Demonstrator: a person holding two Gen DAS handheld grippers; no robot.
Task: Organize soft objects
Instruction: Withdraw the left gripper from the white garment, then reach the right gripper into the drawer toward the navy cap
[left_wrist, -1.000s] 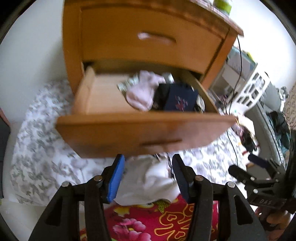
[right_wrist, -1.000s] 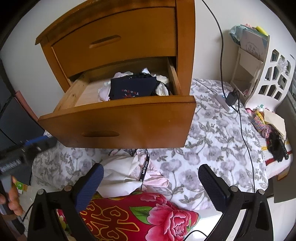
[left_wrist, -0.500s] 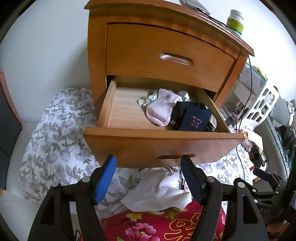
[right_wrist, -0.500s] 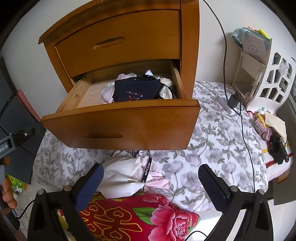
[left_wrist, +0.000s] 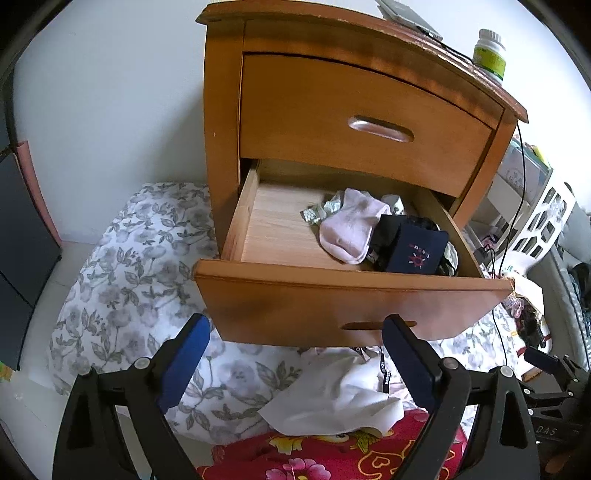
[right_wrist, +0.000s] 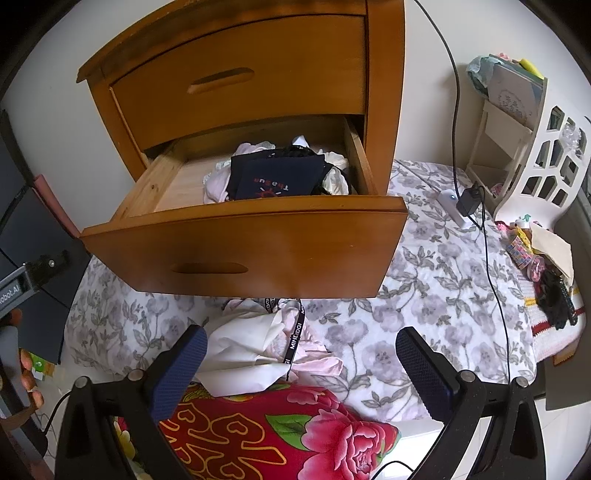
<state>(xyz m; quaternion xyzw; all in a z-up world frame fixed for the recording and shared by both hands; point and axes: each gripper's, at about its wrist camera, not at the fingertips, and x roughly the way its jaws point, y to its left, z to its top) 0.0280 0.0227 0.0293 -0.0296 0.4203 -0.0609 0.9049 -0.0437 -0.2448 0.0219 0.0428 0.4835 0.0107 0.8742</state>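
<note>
Overhead, through the left wrist camera, the left claw (left_wrist: 295, 362) hangs before a wooden nightstand (left_wrist: 221, 122), its blue-padded jaws opening wide with nothing gripped between them. Beyond it the lower drawer (left_wrist: 332, 299) stands pulled out, holding a pale pink sock (left_wrist: 351, 230) beside a folded navy garment (left_wrist: 415, 253) at its right end. Below the drawer front, a crumpled white garment (left_wrist: 332, 398) lies on a grey floral sheet (left_wrist: 122, 288), touching a red floral blanket (left_wrist: 325, 458). A green-labelled bottle (left_wrist: 489, 55) stands on the nightstand's top. From the right wrist camera, the right claw (right_wrist: 301, 373) is spread wide and empty above the same white garment (right_wrist: 243, 350), across which a black lanyard (right_wrist: 295, 339) trails. The navy garment (right_wrist: 277, 177) sits uppermost in the open drawer (right_wrist: 251, 254). A white lattice rack (right_wrist: 543, 162) stands at right.
</note>
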